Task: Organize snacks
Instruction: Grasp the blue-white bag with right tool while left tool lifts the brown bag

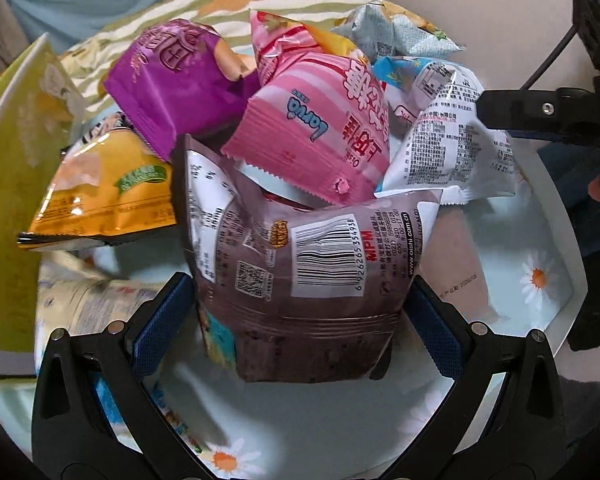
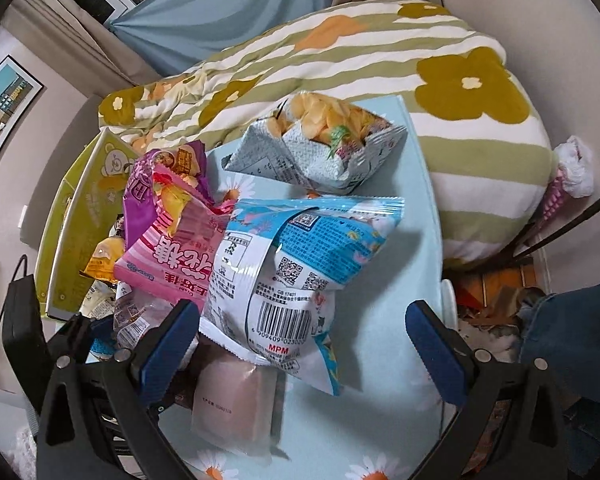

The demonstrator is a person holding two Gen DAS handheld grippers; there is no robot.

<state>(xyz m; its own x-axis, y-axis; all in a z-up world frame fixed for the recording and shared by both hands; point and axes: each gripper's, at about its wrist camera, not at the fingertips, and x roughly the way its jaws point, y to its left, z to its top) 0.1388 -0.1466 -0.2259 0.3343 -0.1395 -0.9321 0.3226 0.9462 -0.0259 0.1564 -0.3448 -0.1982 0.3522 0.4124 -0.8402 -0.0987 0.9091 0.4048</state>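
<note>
A heap of snack bags lies on a table with a pale blue daisy cloth (image 1: 340,420). My left gripper (image 1: 300,312) has its blue pads against both sides of a brown bag with a barcode (image 1: 300,288). Behind it lie a pink bag (image 1: 320,136), a purple bag (image 1: 172,84), an orange bag (image 1: 108,188) and a white printed bag (image 1: 456,152). My right gripper (image 2: 304,332) is open around a blue-and-white bag (image 2: 284,272) without touching it. A pale pink packet (image 2: 236,408) lies under that bag. A chips bag (image 2: 324,140) lies farther back.
A yellow-green box (image 2: 80,208) stands on the table's left side; it also shows in the left wrist view (image 1: 16,184). A flowered striped duvet (image 2: 380,60) lies behind the table. The table's right edge (image 2: 444,280) drops to a cluttered floor. The right gripper's black frame (image 1: 540,116) shows at right.
</note>
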